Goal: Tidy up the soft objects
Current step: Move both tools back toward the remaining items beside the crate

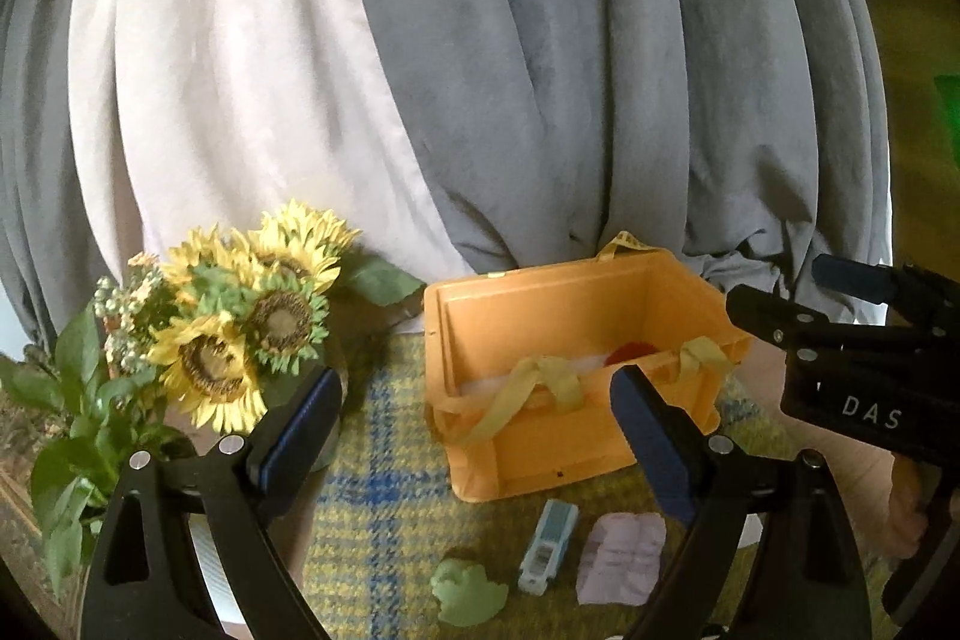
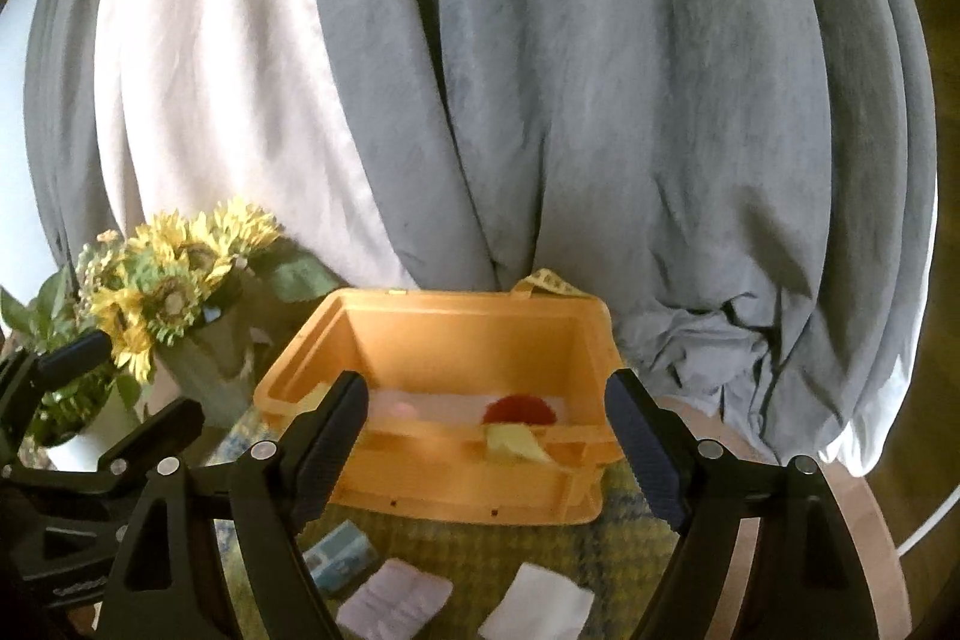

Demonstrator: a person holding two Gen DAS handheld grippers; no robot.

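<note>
An orange plastic bin (image 1: 543,436) (image 2: 456,484) stands on a yellow and blue plaid cloth (image 1: 366,508); a red soft item (image 2: 521,409) and a pale item lie inside it, and a yellow-green strap (image 1: 522,388) hangs over its front rim. In front of it lie a lilac folded cloth (image 1: 621,556) (image 2: 396,607), a white folded cloth (image 2: 537,607), a green soft toy (image 1: 465,592) and a light blue packet (image 1: 549,544) (image 2: 342,559). My left gripper (image 1: 474,430) is open and empty before the bin. My right gripper (image 2: 486,445) is open and empty above the bin's front.
A vase of sunflowers (image 1: 240,328) (image 2: 168,298) stands left of the bin. Grey and white curtains (image 1: 480,70) hang close behind. The round wooden table edge (image 2: 864,532) shows at right. The right gripper's body (image 1: 864,376) is at the right of the left wrist view.
</note>
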